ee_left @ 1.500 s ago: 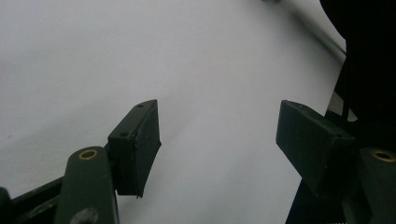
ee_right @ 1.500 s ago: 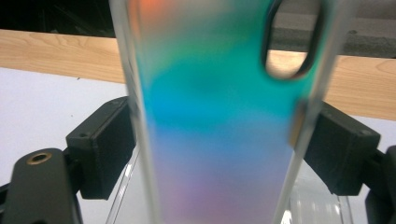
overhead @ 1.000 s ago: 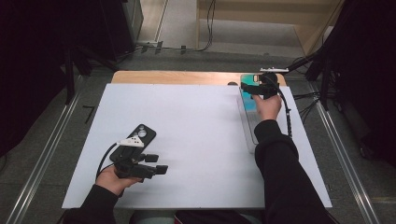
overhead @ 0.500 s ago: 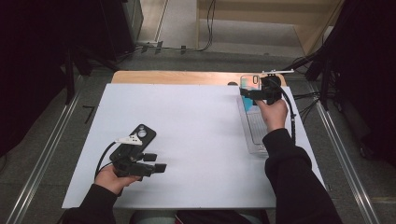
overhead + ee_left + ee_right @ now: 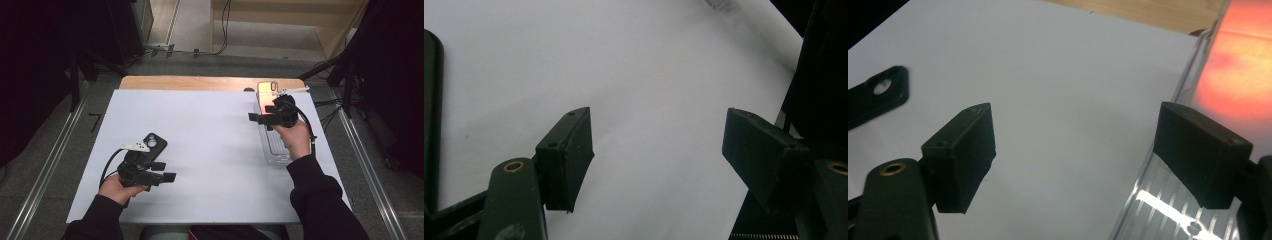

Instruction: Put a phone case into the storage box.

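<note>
clear plastic tray (image 5: 274, 145) lies right under my right gripper (image 5: 261, 119), holding a phone (image 5: 266, 97) whose screen glows orange-red at its far end; my right gripper's jaws stand wide apart with nothing between them, one over the bare white table sheet (image 5: 210, 145), the other over the tray's near wall. my left gripper (image 5: 162, 171) hovers low, jaws also spread and empty, with a black phone case (image 5: 154, 142) just beyond and to the left of it. by my reckoning the work has barely begun: nothing is gripped, phone and case sit well apart. the phone's long axis runs away from me, along the tray, lit end far; the case's long axis slants, camera hole at the far end.
</note>
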`<state>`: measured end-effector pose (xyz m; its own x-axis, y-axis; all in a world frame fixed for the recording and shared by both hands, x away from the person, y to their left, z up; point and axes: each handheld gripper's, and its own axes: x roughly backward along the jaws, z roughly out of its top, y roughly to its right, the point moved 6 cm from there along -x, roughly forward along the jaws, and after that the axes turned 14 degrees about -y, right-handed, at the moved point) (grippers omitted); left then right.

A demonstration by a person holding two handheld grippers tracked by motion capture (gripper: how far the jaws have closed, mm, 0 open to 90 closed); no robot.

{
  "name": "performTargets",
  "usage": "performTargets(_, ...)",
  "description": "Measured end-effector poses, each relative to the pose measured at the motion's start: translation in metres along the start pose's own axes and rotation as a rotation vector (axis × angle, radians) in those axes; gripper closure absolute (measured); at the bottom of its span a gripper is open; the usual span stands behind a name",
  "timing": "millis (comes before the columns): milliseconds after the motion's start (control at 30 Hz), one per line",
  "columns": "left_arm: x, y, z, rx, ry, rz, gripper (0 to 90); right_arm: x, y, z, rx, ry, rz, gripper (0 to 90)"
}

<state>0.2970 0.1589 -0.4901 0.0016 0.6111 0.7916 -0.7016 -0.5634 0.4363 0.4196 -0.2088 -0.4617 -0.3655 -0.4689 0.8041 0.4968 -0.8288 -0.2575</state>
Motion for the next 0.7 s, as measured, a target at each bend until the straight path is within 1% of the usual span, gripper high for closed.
performTargets(67,0.001,-0.002,0.001,-0.005,-0.001,0.006,28.6,-0.001,-0.004,-0.004,0.019,-0.01,0.008,15.5)
performTargets(167,0.002,-0.003,0.002,-0.004,0.006,-0.002,28.6,0.0,-0.013,-0.008,0.027,-0.008,0.035,15.6)
performTargets(267,0.001,-0.003,0.003,-0.008,0.005,-0.003,28.6,0.002,-0.022,-0.011,0.059,-0.011,0.053,18.5)
performTargets(400,0.001,-0.002,0.003,-0.023,0.002,-0.007,28.6,0.004,-0.038,-0.019,0.099,-0.031,0.094,18.8)
performTargets(500,0.001,-0.001,0.004,-0.025,0.003,-0.011,28.6,0.007,-0.048,-0.024,0.119,-0.024,0.116,19.6)
performTargets(533,0.001,-0.001,0.004,-0.027,0.005,-0.009,28.6,0.009,-0.054,-0.026,0.15,-0.019,0.103,20.0)
performTargets(567,0.001,0.0,0.004,-0.028,0.004,-0.01,28.6,0.01,-0.058,-0.029,0.17,-0.022,0.1,20.0)
performTargets(600,0.001,0.0,0.004,-0.029,0.004,-0.009,28.6,0.01,-0.061,-0.031,0.177,-0.027,0.105,20.0)
performTargets(700,0.001,0.001,0.004,-0.032,0.009,-0.01,28.6,0.011,-0.07,-0.039,0.196,-0.033,0.144,20.4)
